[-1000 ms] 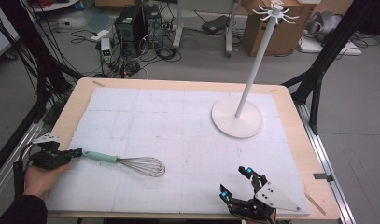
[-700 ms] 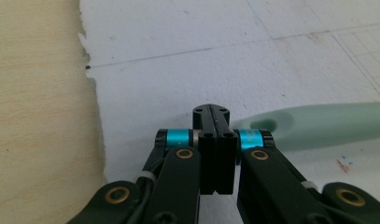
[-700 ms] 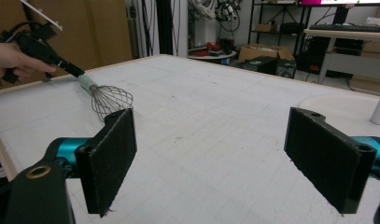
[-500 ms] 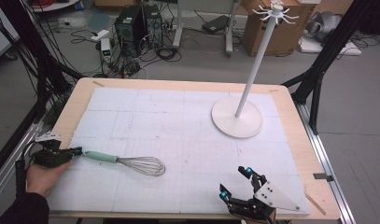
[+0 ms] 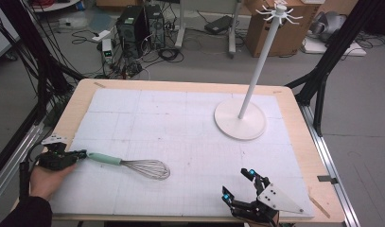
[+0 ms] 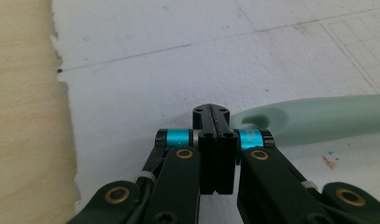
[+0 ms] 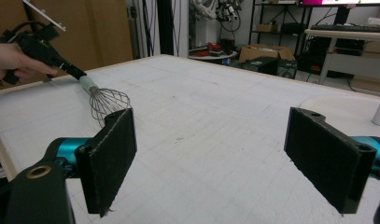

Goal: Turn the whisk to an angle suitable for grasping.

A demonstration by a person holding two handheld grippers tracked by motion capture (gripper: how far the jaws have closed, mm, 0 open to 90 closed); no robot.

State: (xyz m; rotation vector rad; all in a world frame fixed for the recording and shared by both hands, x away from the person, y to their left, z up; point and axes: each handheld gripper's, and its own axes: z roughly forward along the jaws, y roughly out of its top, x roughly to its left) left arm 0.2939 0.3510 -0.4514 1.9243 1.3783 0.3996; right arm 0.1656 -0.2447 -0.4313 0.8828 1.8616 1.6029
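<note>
I see one white stand at two o'clock on the table, its top cut off at the frame edge. One whisk lies at eight o'clock. My left gripper has its jaws pressed together, just beside the whisk's green handle end. My right gripper, at five o'clock, gapes wide, holding nothing.

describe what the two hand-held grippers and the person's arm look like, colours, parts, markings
Both are black, two-jawed tools. The left hand-held gripper has slim black jaws, turquoise metal collars and brass-coloured pivot rivets on black linkage arms. The right hand-held gripper carries wide flat black pads, turquoise collars near the tips and a grey three-cornered plate dotted with small dark marks. A dark sleeve covers the left forearm.
</note>
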